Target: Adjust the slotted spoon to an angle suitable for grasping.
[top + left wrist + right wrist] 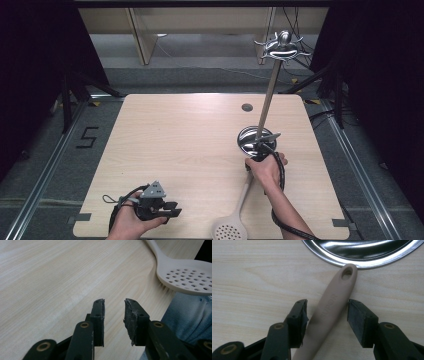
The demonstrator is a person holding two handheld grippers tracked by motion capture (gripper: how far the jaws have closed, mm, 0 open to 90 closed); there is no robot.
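A beige slotted spoon (231,227) lies on the wooden table (175,150), its perforated head (186,277) at the front edge and its handle (332,305) running up toward a shiny metal stand base (256,140). My right gripper (325,315) is open, with one jaw on each side of the handle near its hanging hole; the left jaw looks to be touching it, the right jaw stands apart. From the base rises a tall pole with a hooked metal top (281,46). My left gripper (113,315) is open over bare table at the front left, holding nothing.
A round grommet hole (247,107) sits near the table's far edge. A person's blue-clad leg (190,315) shows beside the table's front edge. Black cables trail from both grippers. Dark curtains and floor rails flank the table.
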